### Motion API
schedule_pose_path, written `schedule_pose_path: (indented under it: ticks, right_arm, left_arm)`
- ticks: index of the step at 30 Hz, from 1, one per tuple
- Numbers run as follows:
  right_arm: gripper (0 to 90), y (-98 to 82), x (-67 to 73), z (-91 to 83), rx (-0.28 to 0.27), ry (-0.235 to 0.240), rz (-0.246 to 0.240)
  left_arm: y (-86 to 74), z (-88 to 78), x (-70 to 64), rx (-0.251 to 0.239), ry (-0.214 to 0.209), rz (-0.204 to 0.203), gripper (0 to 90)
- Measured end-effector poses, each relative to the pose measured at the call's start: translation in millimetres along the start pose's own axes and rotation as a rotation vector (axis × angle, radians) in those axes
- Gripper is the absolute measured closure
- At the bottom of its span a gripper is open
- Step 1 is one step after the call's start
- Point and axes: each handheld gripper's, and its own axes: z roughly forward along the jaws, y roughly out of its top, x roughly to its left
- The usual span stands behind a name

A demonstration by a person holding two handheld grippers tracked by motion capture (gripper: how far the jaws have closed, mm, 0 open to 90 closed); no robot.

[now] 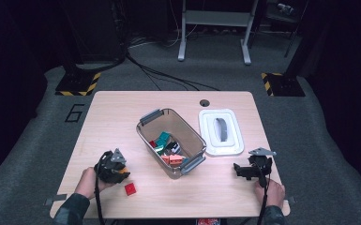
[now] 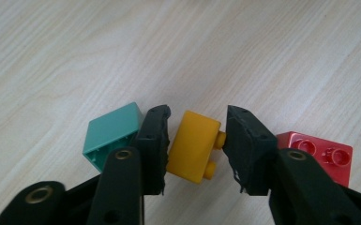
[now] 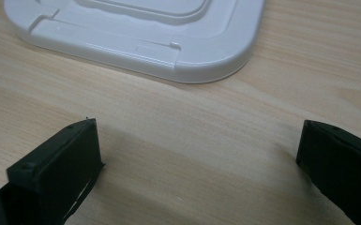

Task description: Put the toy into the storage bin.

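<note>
At near-left of table (image 1: 122, 101), left gripper (image 2: 196, 140) points down at wood, jaws drawn close around yellow brick (image 2: 192, 145): one pad against brick's flat side, other pad against its studs. Brick lies on its side on tabletop. Green brick (image 2: 112, 131) just beside outer face of one jaw, red brick (image 2: 326, 152) just beside other. Right gripper (image 3: 197, 154) near right edge, jaws spread wide, nothing between them, white lid (image 3: 169, 42) just ahead. Clear bin (image 1: 187, 129) of bricks at table middle.
</note>
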Motion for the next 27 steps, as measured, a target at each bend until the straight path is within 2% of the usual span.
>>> schedule_pose_path:
  ticks: [3,10,24,27]
  right_arm:
    - [0.0,0.0,0.0,0.0,0.000,0.000,0.001]
    - [0.0,0.0,0.1,0.0,0.000,-0.001,0.002]
    - [0.0,0.0,0.1,0.0,0.000,0.000,0.001]
    - [0.0,0.0,0.2,0.0,0.000,0.002,0.001]
  left_arm:
    - [-2.3,0.7,0.1,-0.007,-0.005,-0.008,66.4]
    - [-2.7,-3.7,1.5,-0.028,-0.004,-0.016,67.3]
    - [8.5,-31.3,11.8,-0.104,-0.010,-0.059,67.4]
    - [12.4,-37.2,14.2,-0.111,-0.007,-0.057,67.4]
